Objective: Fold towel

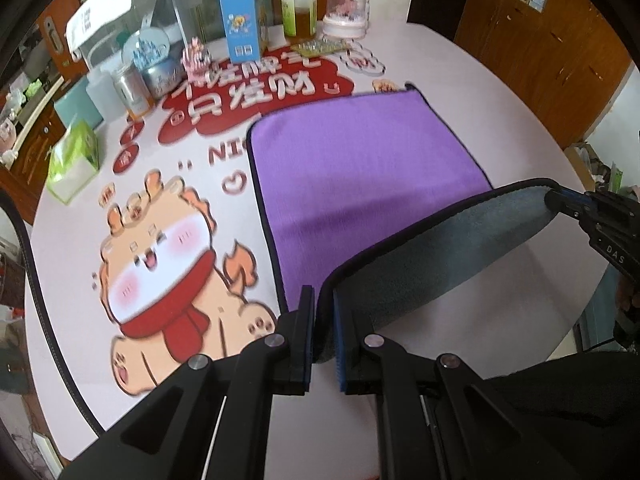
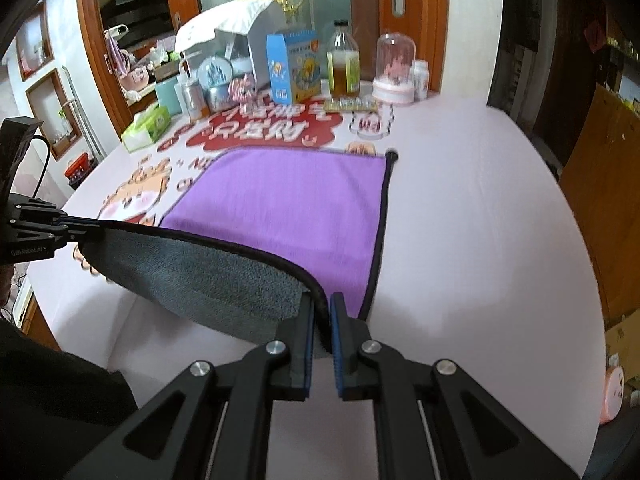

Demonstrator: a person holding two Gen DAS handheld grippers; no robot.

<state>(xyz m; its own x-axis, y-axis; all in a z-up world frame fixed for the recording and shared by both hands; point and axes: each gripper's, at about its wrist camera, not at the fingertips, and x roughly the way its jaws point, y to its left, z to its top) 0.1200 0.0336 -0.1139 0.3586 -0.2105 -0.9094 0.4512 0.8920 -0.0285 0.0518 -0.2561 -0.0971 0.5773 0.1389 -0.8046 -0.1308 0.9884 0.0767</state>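
Pink cartoon-printed table holds the purple towel, each gripper pinching 1 lifted corner, wooden cabinets behind.

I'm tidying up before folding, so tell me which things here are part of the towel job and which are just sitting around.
Part of the job:
purple towel, near edge lifted, grey underside showing
left gripper, shut on one near corner
right gripper, shut on the other

Just lying about:
tissue box
blue carton
bottle
glass dome
snow globe
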